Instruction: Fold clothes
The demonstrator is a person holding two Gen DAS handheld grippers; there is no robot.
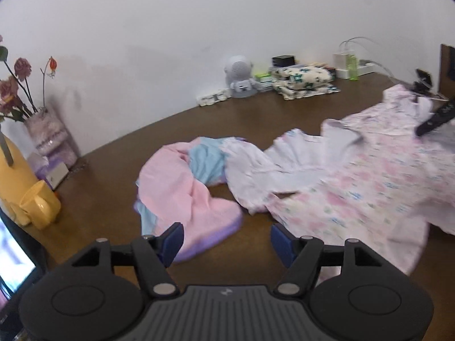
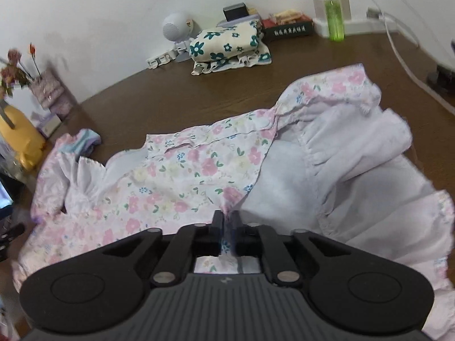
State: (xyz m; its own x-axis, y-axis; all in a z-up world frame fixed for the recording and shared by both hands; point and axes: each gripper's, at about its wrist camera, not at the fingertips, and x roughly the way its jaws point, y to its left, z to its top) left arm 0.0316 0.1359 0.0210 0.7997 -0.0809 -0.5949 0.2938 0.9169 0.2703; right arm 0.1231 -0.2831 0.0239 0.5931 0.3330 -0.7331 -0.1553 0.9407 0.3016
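Observation:
A pink floral dress (image 1: 369, 179) with white lining lies spread over the right of the brown table (image 1: 128, 176). In the right wrist view the same floral dress (image 2: 182, 176) fills the middle, its pale lining turned up on the right. My right gripper (image 2: 226, 221) is shut on a fold of the dress, cloth pinched between its fingers. In the left wrist view that gripper shows as a dark shape (image 1: 433, 119) at the far right. My left gripper (image 1: 226, 240) hovers open over the table, nothing between its blue pads. A pink, blue and purple garment (image 1: 187, 187) lies crumpled just ahead of it.
A folded flowered cloth (image 1: 304, 81), a small white speaker (image 1: 239, 75), boxes and a green bottle (image 1: 352, 66) line the wall. A flower vase (image 1: 51, 136) and a yellow jug with cup (image 1: 25, 193) stand at the left. Cables (image 2: 403, 54) trail at the far right.

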